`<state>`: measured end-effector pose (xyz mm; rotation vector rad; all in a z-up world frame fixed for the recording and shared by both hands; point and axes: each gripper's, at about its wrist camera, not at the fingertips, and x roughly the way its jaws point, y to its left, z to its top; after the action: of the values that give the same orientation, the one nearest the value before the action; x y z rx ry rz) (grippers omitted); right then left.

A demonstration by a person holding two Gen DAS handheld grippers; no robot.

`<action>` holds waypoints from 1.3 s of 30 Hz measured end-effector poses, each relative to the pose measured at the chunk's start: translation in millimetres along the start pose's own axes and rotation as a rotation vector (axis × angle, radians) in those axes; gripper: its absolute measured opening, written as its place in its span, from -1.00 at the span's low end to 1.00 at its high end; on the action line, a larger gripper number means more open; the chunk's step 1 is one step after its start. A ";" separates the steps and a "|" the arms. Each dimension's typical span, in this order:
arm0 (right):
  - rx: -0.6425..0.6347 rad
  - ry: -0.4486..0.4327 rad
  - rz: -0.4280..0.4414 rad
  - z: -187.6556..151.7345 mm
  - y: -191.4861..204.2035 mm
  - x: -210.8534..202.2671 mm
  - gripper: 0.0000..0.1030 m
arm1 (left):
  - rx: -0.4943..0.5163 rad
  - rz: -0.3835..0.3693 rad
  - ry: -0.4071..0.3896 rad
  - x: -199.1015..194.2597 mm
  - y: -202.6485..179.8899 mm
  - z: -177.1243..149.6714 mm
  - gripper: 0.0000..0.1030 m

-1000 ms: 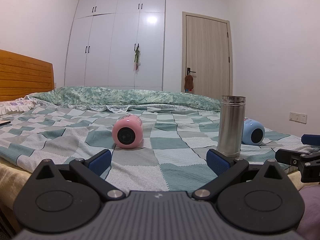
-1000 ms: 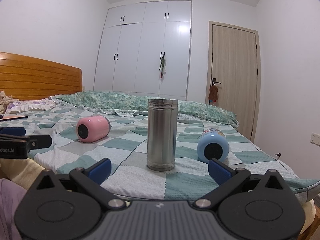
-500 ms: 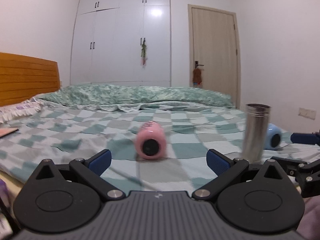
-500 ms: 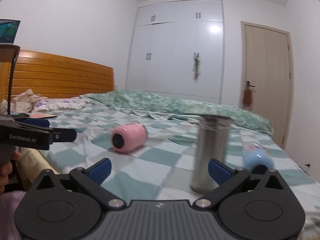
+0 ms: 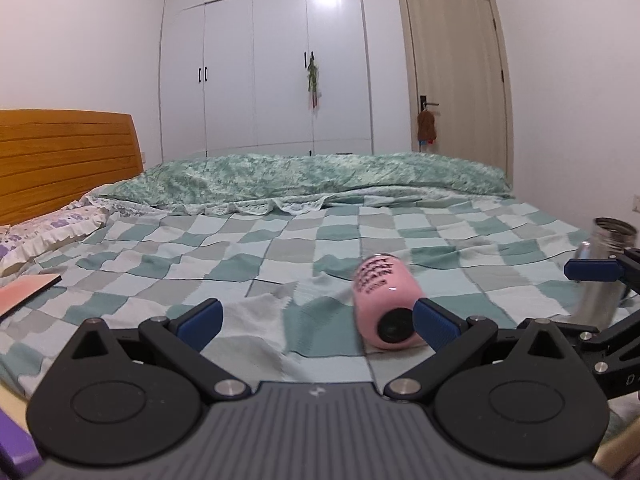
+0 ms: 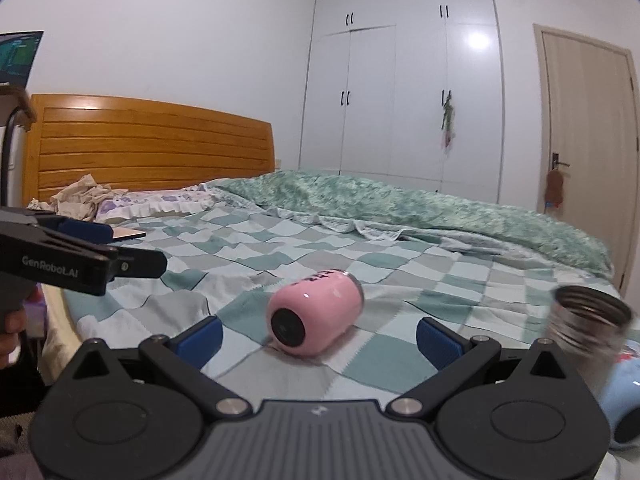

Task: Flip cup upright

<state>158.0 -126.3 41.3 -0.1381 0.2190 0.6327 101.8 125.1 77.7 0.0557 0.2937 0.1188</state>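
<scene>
A pink cup (image 5: 382,304) lies on its side on the checked bedspread, its base toward me. It also shows in the right wrist view (image 6: 314,318). My left gripper (image 5: 318,320) is open and empty; the cup lies just inside its right finger. My right gripper (image 6: 318,332) is open and empty, with the cup lying between its fingers a little ahead of them. A blue cup (image 6: 622,400) lies on its side at the right edge. A steel tumbler (image 6: 582,328) stands upright next to it, also seen in the left wrist view (image 5: 600,272).
The bed's near edge runs below both grippers. A flat pink card (image 5: 24,290) lies on the bed at the left. A wooden headboard (image 6: 152,148), pillows and a folded green quilt (image 5: 312,176) lie beyond. Each gripper shows at the edge of the other's view.
Both grippers have swung left and come closer to the pink cup. The steel tumbler and blue cup have slid to the right edge of both views.
</scene>
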 end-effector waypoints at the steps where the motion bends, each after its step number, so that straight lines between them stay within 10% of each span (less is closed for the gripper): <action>1: 0.002 0.005 0.002 1.7 -0.9 6.6 1.00 | 0.004 0.000 0.006 5.8 2.9 2.4 1.00; 39: 0.031 0.196 0.087 24.6 -82.5 157.0 1.00 | 0.019 -0.055 0.297 181.0 -16.9 67.9 1.00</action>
<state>334.6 -97.9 31.8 -0.1617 0.4256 0.7027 295.5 128.4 89.7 0.0488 0.5929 0.0694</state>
